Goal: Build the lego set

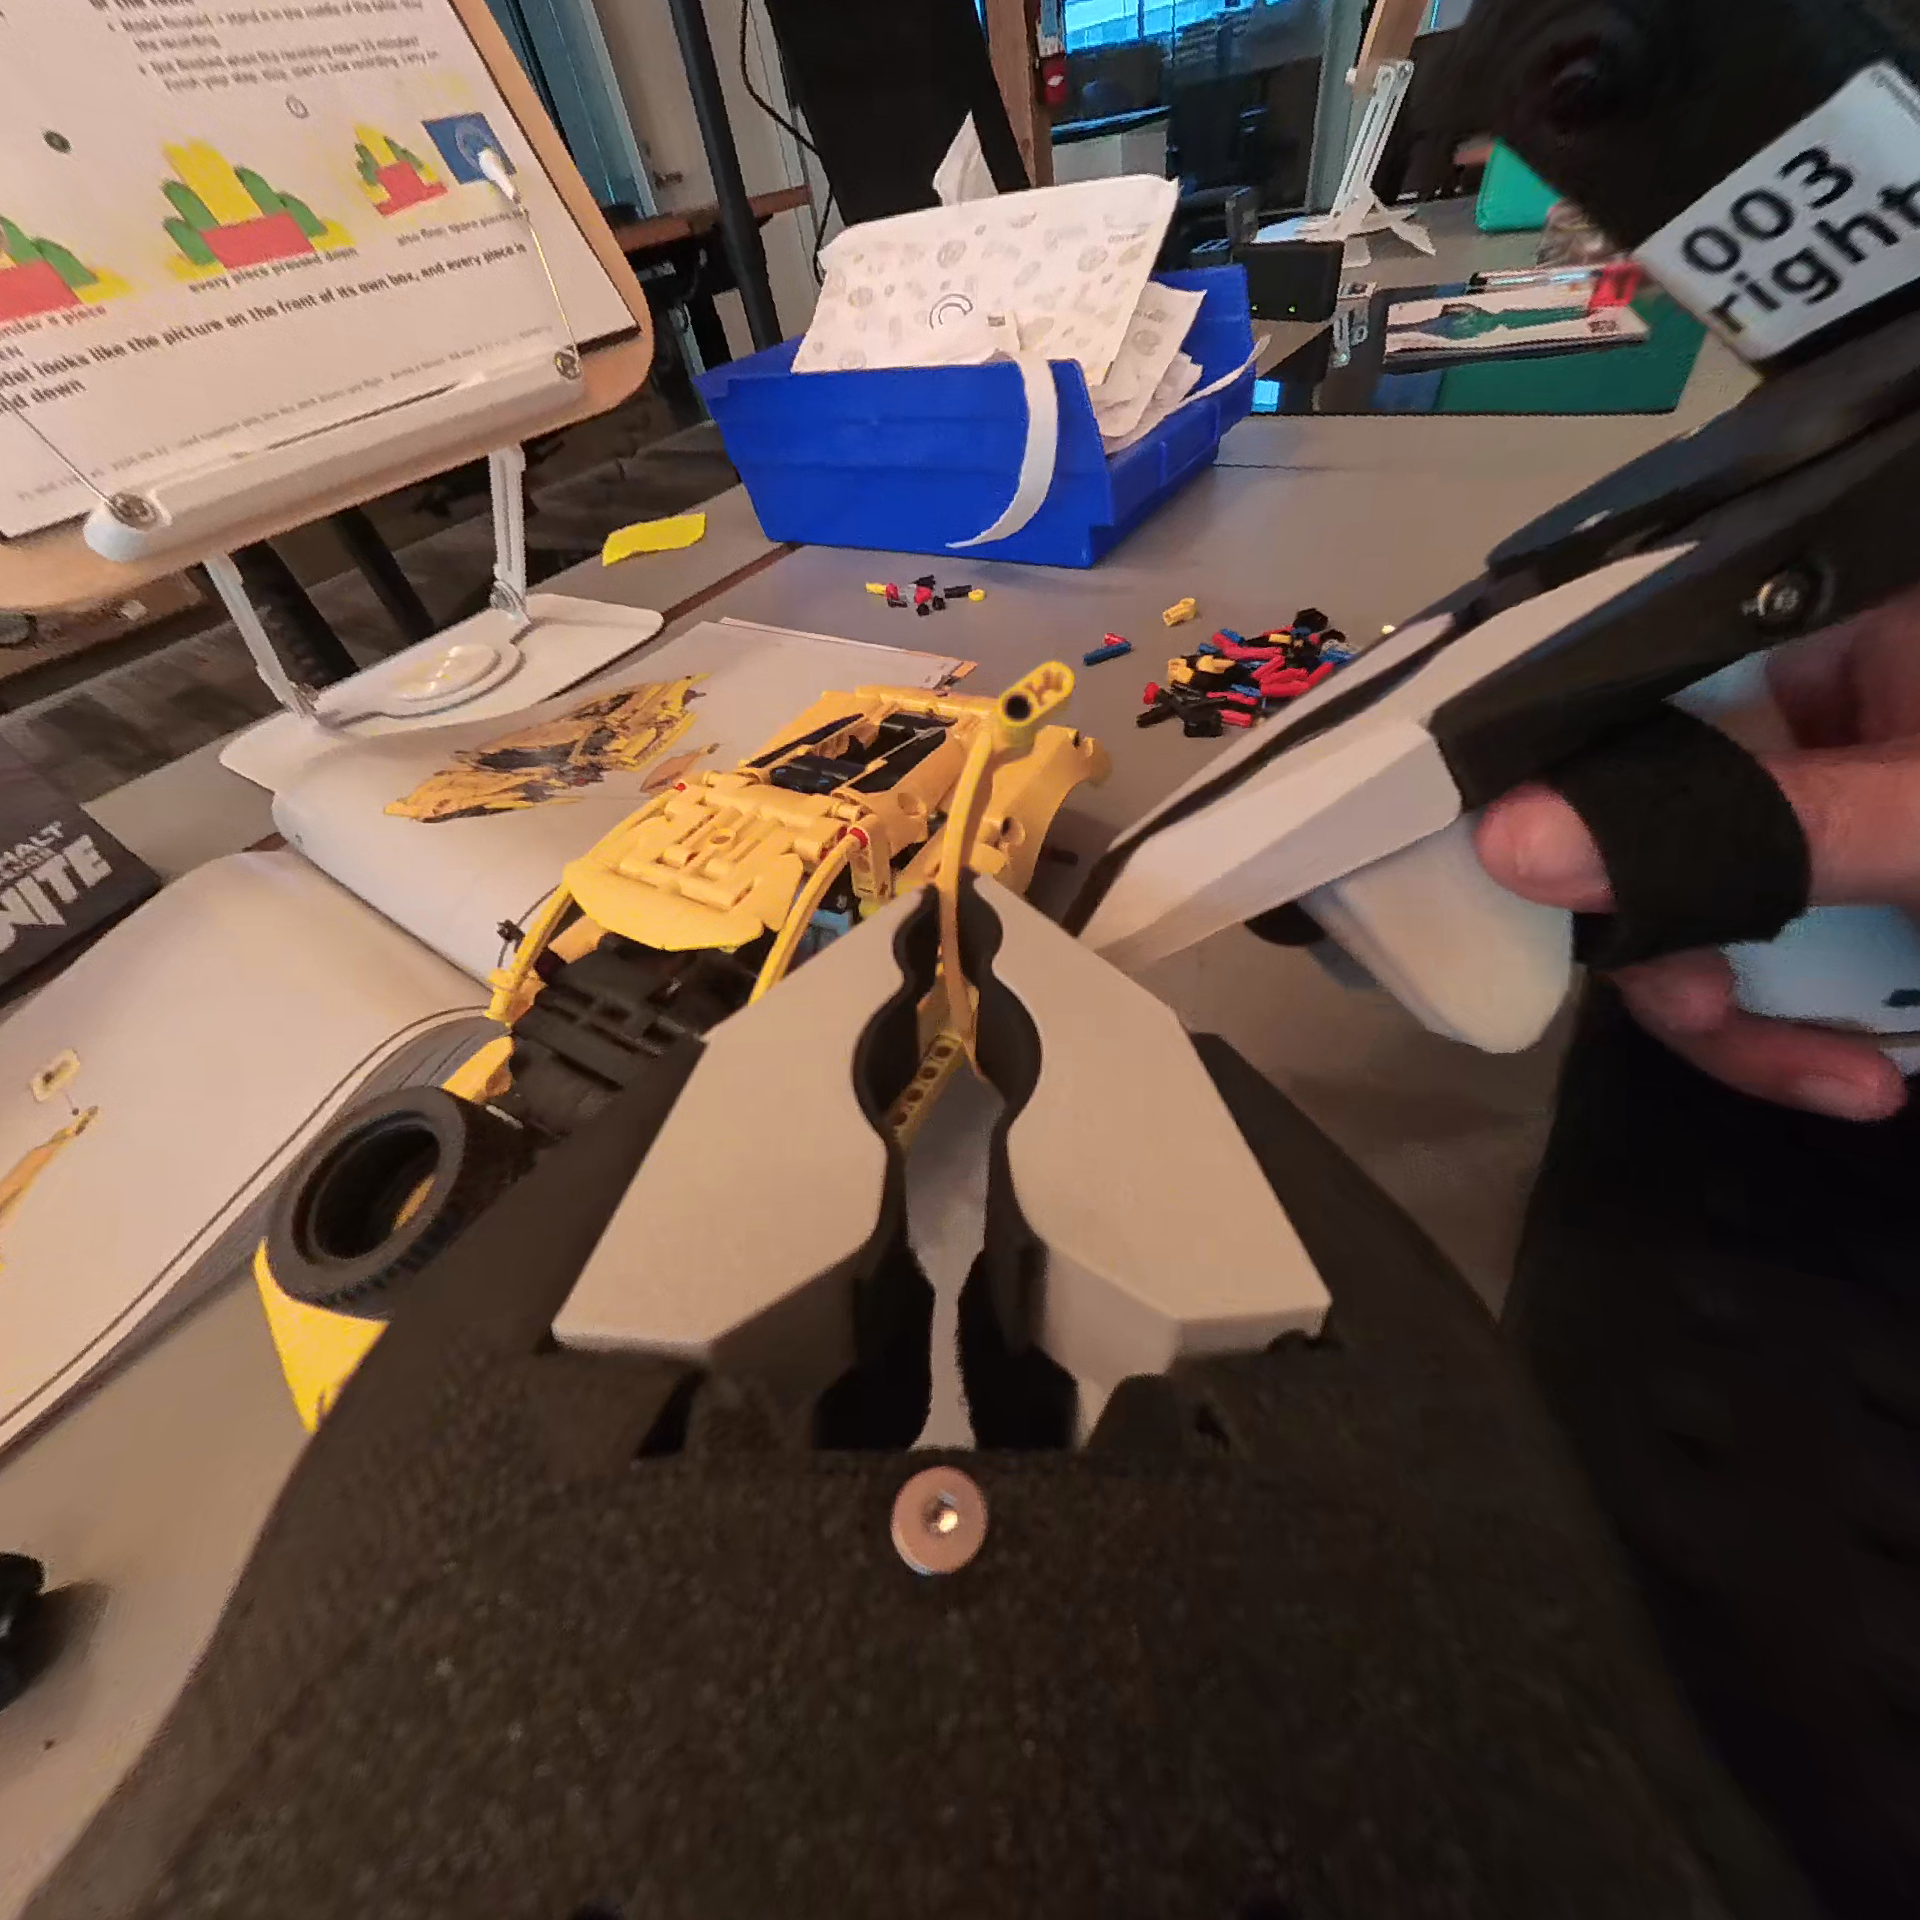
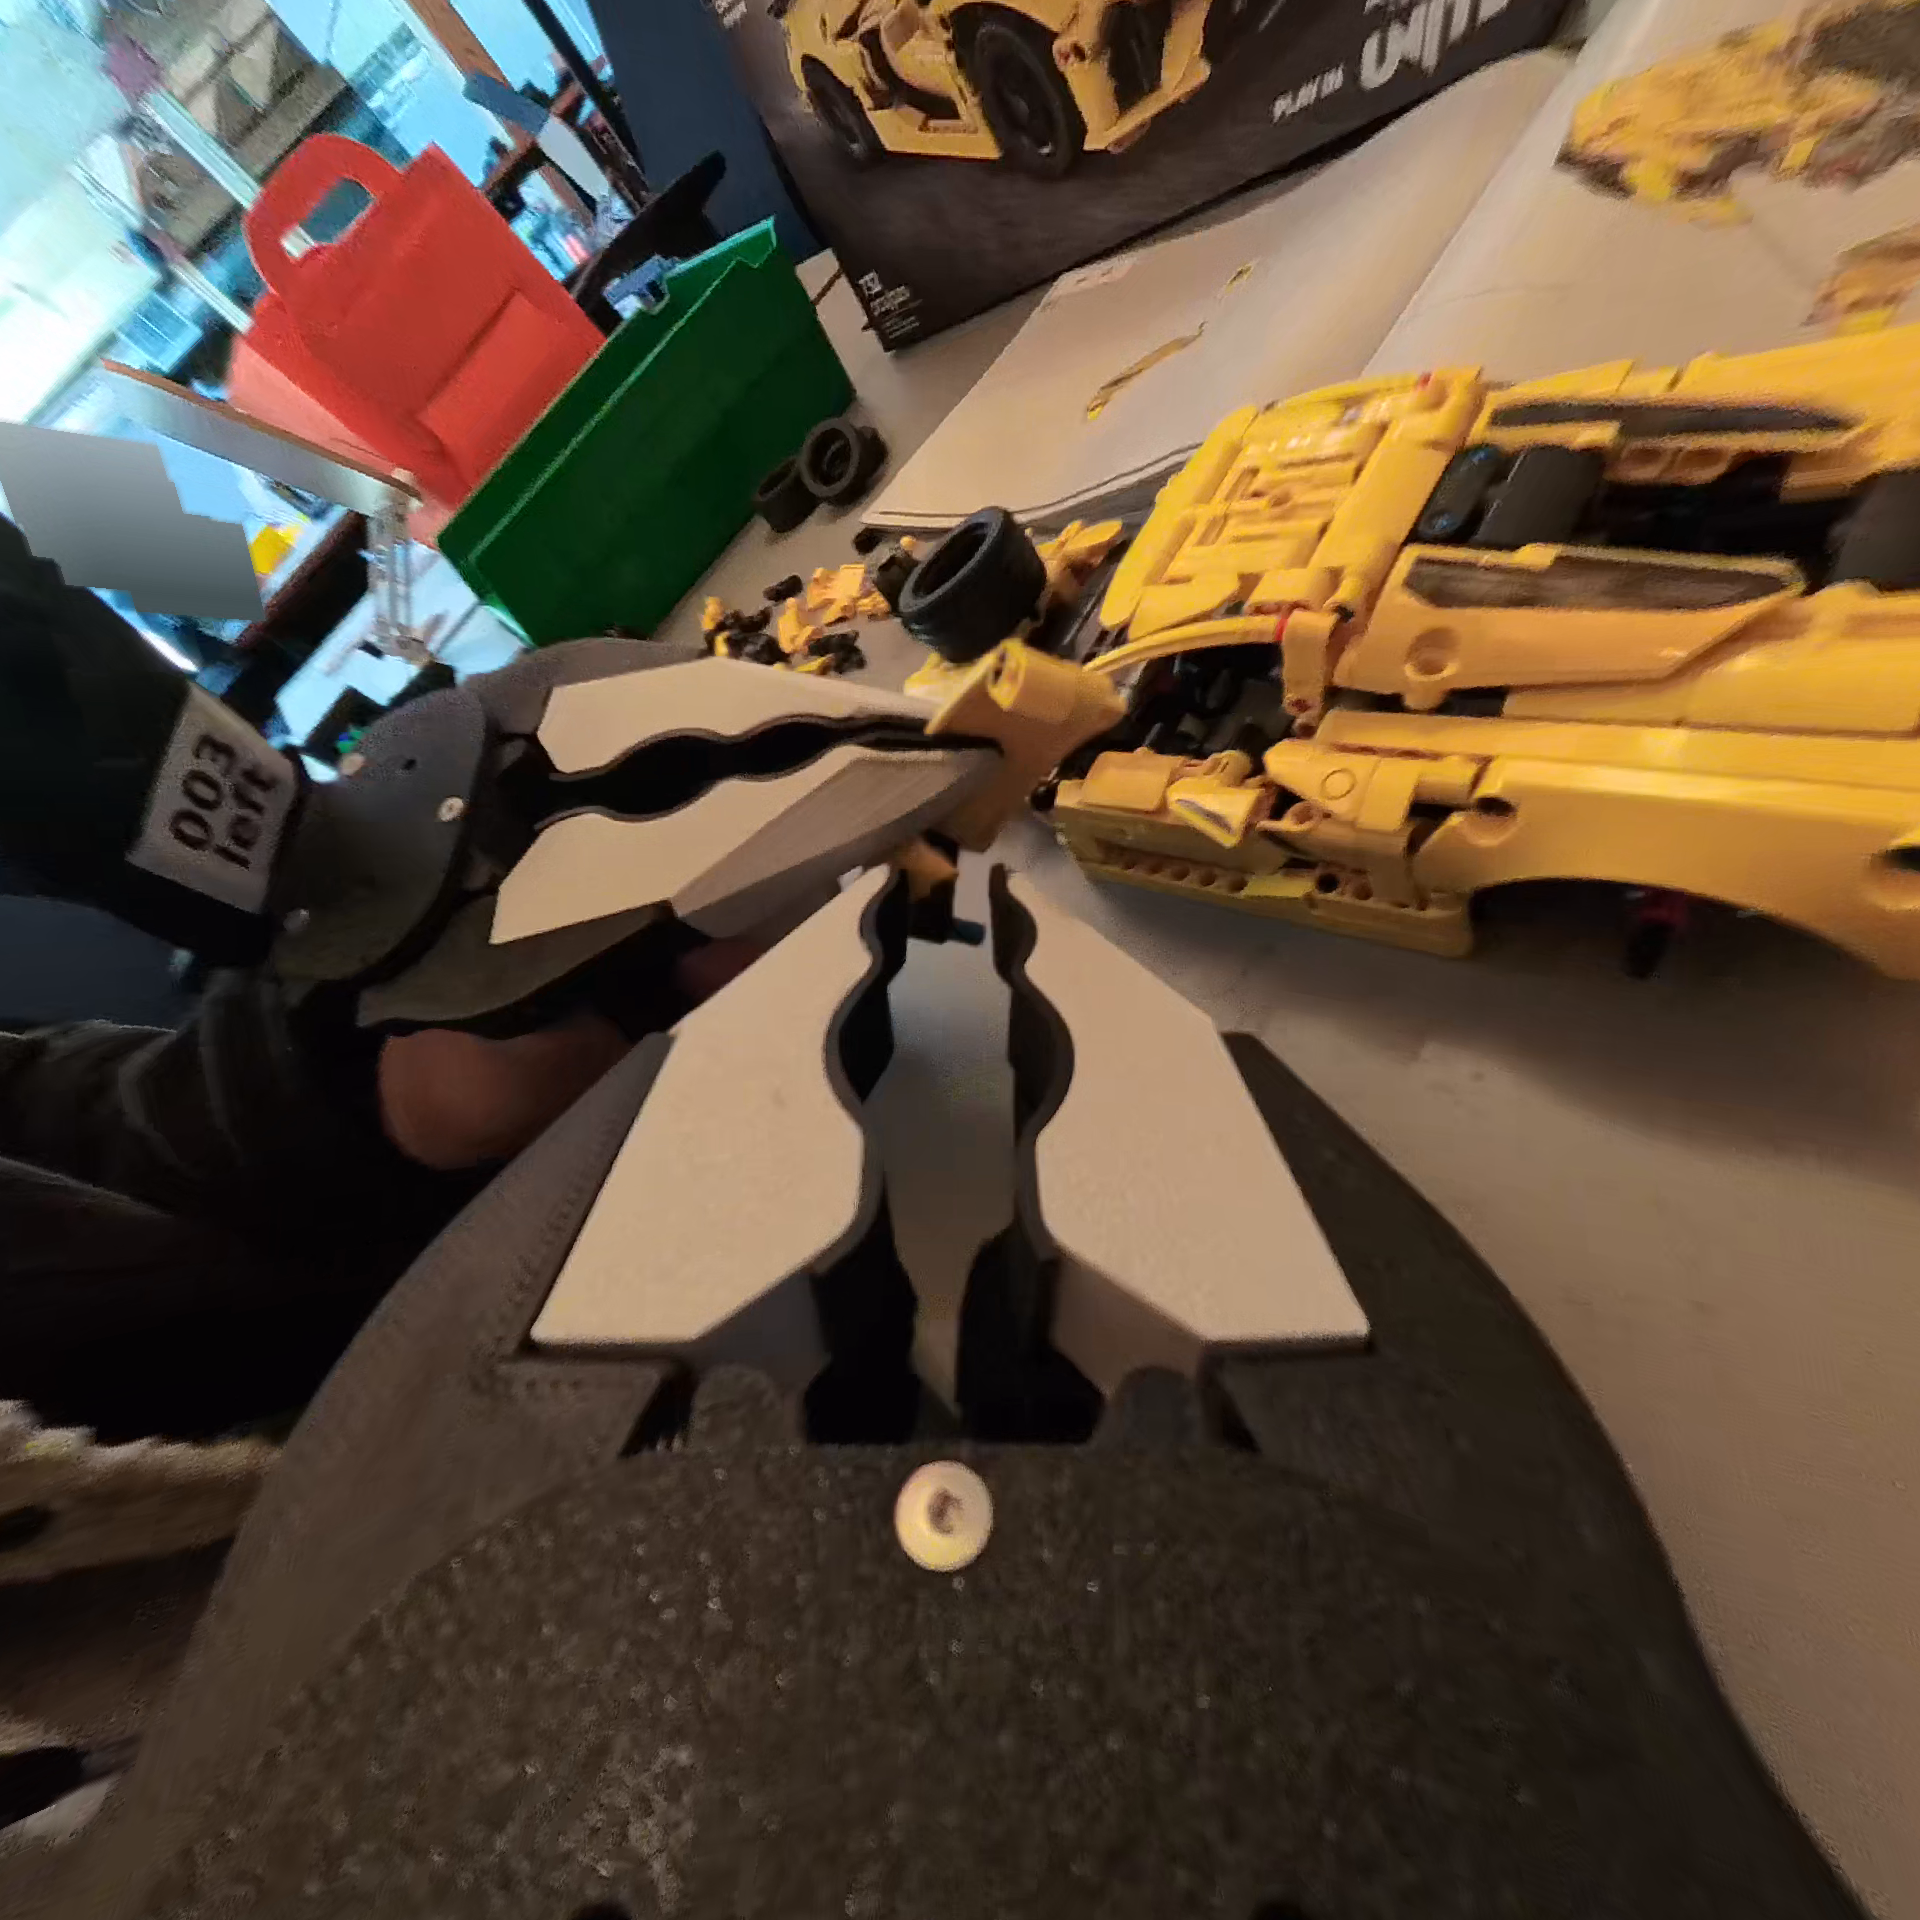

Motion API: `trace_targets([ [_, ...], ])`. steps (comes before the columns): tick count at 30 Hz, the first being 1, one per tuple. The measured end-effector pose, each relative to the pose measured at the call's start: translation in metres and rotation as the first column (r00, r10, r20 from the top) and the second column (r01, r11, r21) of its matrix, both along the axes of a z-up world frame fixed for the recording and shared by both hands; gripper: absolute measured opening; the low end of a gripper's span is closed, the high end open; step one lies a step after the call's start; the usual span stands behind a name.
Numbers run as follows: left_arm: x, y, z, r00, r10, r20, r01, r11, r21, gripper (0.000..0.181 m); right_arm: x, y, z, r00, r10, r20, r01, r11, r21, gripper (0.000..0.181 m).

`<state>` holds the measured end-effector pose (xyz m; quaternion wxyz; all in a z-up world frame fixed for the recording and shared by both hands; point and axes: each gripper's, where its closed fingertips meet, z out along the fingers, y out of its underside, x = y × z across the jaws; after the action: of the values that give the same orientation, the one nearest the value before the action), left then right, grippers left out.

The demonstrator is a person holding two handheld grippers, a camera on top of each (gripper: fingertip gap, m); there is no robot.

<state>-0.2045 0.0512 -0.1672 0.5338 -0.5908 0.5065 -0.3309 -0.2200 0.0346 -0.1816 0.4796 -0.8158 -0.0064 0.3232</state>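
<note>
A half-built yellow lego car [image 1: 727, 831] lies on an open instruction booklet [image 1: 208, 1039]; it also shows in the right wrist view [image 2: 1455, 675]. My left gripper [image 1: 961, 894] is shut on a yellow curved beam piece [image 1: 977, 810] and holds it beside the car's front. In the right wrist view the left gripper [image 2: 966, 738] holds that piece [image 2: 1023, 717] by a yellow panel end. My right gripper [image 2: 943, 883] has its jaws narrowly apart around the piece's lower end, where a blue pin [image 2: 966, 933] sticks out. A loose black tyre [image 2: 971, 582] lies near the car's nose.
A pile of small red, blue and black pins [image 1: 1247, 675] lies behind the car, before a blue bin [image 1: 935, 457] of paper bags. An instruction sheet stand [image 1: 260, 260] is back left. A green bin [image 2: 644, 468], red bag [image 2: 395, 312], set box [image 2: 1143, 156], spare wheels [image 2: 831, 468] and small yellow parts [image 2: 790, 623] stand beyond. Left and right tips are no more than a few centimetres apart.
</note>
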Motion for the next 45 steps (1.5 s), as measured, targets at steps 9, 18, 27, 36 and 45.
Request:
trace_targets([
  [9, -0.001, 0.006, -0.007, 1.0, 0.007, -0.008, -0.008, 0.998, -0.069, 0.002, 0.001, 0.0, -0.007, 0.998, 0.06, 0.012, -0.06, 0.998, -0.001, 0.0],
  [18, -0.006, 0.012, 0.008, 0.989, 0.0, 0.147, 0.035, 0.971, -0.237, 0.002, -0.007, -0.005, 0.011, 0.969, 0.214, -0.122, -0.206, 0.976, 0.075, 0.033],
  [27, -0.011, -0.004, 0.026, 0.947, -0.137, 0.291, 0.229, 0.922, -0.311, 0.015, -0.014, -0.001, 0.009, 0.974, 0.228, -0.015, -0.225, 0.969, 0.101, 0.015],
  [36, -0.042, -0.045, 0.034, 0.733, -0.532, 0.424, 0.677, 0.509, -0.532, 0.036, -0.027, -0.043, 0.034, 0.782, 0.615, 0.103, -0.618, 0.742, 0.261, 0.014],
  [45, -0.051, -0.061, 0.032, 0.686, -0.612, 0.393, 0.717, 0.477, -0.509, 0.04, -0.04, -0.051, 0.025, 0.697, 0.698, 0.165, -0.716, 0.662, 0.223, 0.015],
])
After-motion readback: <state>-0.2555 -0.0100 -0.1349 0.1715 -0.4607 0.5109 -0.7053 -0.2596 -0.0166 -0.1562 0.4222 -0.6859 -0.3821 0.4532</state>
